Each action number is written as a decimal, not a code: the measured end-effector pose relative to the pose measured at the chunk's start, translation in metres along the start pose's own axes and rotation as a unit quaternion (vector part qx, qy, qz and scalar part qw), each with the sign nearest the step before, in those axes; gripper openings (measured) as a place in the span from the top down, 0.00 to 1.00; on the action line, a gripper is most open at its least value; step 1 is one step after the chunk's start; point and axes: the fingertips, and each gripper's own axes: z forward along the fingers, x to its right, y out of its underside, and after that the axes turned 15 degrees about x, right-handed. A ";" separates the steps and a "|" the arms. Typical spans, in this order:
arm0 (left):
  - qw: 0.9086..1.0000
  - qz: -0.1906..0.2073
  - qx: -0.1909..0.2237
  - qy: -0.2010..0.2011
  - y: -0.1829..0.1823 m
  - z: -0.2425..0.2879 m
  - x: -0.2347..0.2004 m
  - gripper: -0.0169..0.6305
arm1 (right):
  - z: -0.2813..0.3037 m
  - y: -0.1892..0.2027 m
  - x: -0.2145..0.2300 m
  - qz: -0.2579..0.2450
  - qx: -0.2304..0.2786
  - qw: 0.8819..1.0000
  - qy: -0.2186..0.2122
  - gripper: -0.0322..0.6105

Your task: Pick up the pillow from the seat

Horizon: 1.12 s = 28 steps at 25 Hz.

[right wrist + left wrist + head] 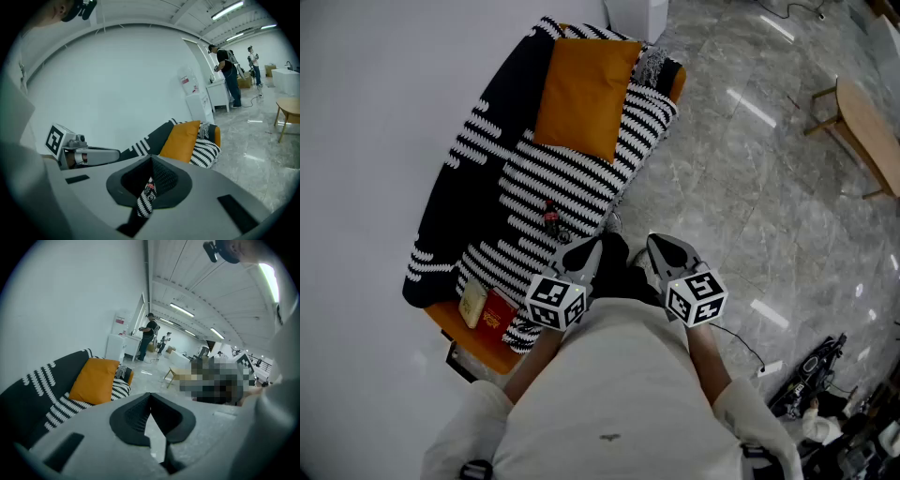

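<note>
Left gripper (583,251) closed; pillow (584,94) plain orange.

cream long-sleeved top (609,384); grey left hand-held gripper (585,251), right hand-held gripper (664,249); black-white marker cubes (555,302) (696,298).

No word or number can be read anywhere. Any print on the red booklet (495,314) is too small to tell. The small bottle (551,220) has a red label, which is also not legible. The left marker cube (555,300) and the right marker cube (697,298) show only black-and-white square patterns, no letters.
</note>
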 end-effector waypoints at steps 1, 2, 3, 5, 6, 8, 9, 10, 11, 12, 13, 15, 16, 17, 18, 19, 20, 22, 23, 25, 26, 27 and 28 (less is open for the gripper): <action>1.000 0.000 0.004 0.000 -0.002 -0.002 0.001 0.96 | -0.001 0.000 -0.002 -0.002 0.001 1.000 0.000 0.94; 1.000 0.001 0.007 0.000 -0.003 -0.003 0.001 0.96 | -0.002 -0.001 -0.003 -0.003 0.002 1.000 0.000 0.94; 1.000 0.002 0.010 0.000 -0.005 -0.005 0.001 0.96 | -0.003 -0.001 -0.006 -0.005 0.003 1.000 -0.001 0.94; 1.000 0.003 0.014 0.000 -0.007 -0.009 0.001 0.96 | -0.005 -0.003 -0.010 -0.010 0.005 1.000 -0.001 0.94; 1.000 0.003 0.016 0.000 -0.008 -0.011 0.001 0.96 | -0.006 -0.004 -0.012 -0.011 0.008 1.000 -0.001 0.94; 1.000 0.002 0.018 -0.002 -0.008 -0.014 0.001 0.96 | -0.008 -0.008 -0.013 -0.002 0.023 1.000 -0.001 0.94; 1.000 0.000 0.019 -0.004 -0.006 -0.016 0.001 0.96 | -0.009 -0.010 -0.014 0.009 0.032 0.999 -0.003 0.94; 1.000 -0.003 0.019 -0.006 -0.005 -0.018 0.001 0.96 | -0.010 -0.012 -0.015 0.019 0.040 0.999 -0.004 0.94; 1.000 -0.005 0.019 -0.010 -0.003 -0.021 0.000 0.96 | -0.012 -0.012 -0.015 0.024 0.042 0.999 -0.004 0.94; 1.000 -0.006 0.020 -0.013 -0.001 -0.023 -0.001 0.96 | -0.013 -0.011 -0.014 0.022 0.041 0.999 -0.002 0.94; 1.000 -0.008 0.020 -0.016 0.000 -0.024 -0.003 0.96 | -0.014 -0.009 -0.013 0.017 0.036 0.999 0.001 0.94; 1.000 -0.012 0.019 -0.022 0.002 -0.024 -0.006 0.96 | -0.015 -0.005 -0.010 0.012 0.026 1.000 0.006 0.94; 0.999 -0.016 0.017 -0.024 0.003 -0.023 -0.007 0.96 | -0.015 -0.003 -0.009 0.012 0.021 1.000 0.008 0.94; 0.999 -0.019 0.017 -0.025 0.003 -0.022 -0.009 0.96 | -0.013 -0.002 -0.007 0.012 0.018 1.000 0.009 0.94; 0.999 -0.022 0.016 -0.024 0.003 -0.019 -0.011 0.96 | -0.011 -0.002 -0.005 0.012 0.016 1.000 0.011 0.94; 0.999 -0.025 0.016 -0.023 0.003 -0.015 -0.014 0.96 | -0.007 -0.002 -0.002 0.010 0.014 1.000 0.014 0.94; 0.999 -0.028 0.016 -0.021 0.002 -0.010 -0.018 0.96 | -0.002 -0.004 0.002 0.008 0.013 1.000 0.017 0.94; 0.999 -0.033 0.014 -0.015 0.001 0.005 -0.025 0.96 | 0.009 -0.010 0.010 -0.002 0.009 1.000 0.021 0.94; 0.999 -0.033 0.012 -0.011 -0.001 0.012 -0.029 0.96 | 0.013 -0.015 0.013 -0.008 0.009 1.000 0.022 0.94; 1.000 -0.027 0.007 0.001 -0.007 0.028 -0.035 0.96 | 0.020 -0.027 0.020 -0.013 0.012 1.000 0.025 0.94; 1.000 -0.022 0.006 0.008 -0.012 0.038 -0.037 0.96 | 0.023 -0.033 0.025 -0.012 0.016 0.999 0.029 0.94; 1.000 -0.017 0.005 0.014 -0.019 0.048 -0.040 0.96 | 0.028 -0.040 0.032 -0.010 0.019 0.999 0.034 0.94; 1.000 -0.012 0.007 0.019 -0.026 0.060 -0.045 0.95 | 0.034 -0.047 0.040 -0.009 0.022 0.999 0.040 0.94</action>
